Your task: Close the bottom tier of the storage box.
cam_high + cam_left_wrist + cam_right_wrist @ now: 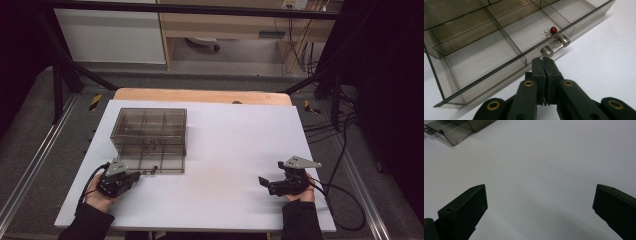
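far end of the smoky compartment box [486, 50] beyond the frame edge

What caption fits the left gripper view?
Left gripper, jaws shut and empty, before a clear compartment box holding a glass fuse.
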`<state>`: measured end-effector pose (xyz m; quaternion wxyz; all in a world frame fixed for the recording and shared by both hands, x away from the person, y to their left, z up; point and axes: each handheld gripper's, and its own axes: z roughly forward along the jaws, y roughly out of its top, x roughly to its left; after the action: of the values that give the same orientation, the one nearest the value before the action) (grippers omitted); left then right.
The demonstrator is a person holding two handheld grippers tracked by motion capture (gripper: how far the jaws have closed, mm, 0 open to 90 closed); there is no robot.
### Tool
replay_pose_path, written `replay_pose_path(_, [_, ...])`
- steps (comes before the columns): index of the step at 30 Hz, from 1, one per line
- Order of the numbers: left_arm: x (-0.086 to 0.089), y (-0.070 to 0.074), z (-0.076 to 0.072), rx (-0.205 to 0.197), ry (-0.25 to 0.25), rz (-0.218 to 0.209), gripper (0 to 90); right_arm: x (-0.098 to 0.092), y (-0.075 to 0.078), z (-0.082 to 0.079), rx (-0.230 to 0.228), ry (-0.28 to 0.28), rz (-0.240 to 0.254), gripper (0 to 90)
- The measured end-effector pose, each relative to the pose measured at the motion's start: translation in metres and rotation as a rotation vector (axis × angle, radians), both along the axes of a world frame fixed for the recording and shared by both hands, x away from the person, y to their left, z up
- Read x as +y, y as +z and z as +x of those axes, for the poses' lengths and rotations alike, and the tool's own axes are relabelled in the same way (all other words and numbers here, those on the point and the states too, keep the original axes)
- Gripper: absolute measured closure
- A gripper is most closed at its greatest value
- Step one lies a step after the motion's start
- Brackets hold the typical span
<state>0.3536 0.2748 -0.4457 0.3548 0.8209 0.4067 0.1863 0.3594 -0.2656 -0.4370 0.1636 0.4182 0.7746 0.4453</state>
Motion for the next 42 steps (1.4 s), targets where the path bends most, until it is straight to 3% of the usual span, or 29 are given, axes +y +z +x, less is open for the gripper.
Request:
replay_pose_path(20, [-0.009, -0.005, 0.006, -0.023, 0.024, 0.009, 89.6, -0.001, 0.000, -0.001, 0.000, 0.001, 0.000, 0.3])
replay_pose_path(42, [-0.009, -0.007, 0.018, -0.033, 0.082, -0.037, 89.7, -0.001, -0.001, -0.001, 0.000, 0.002, 0.000, 0.3])
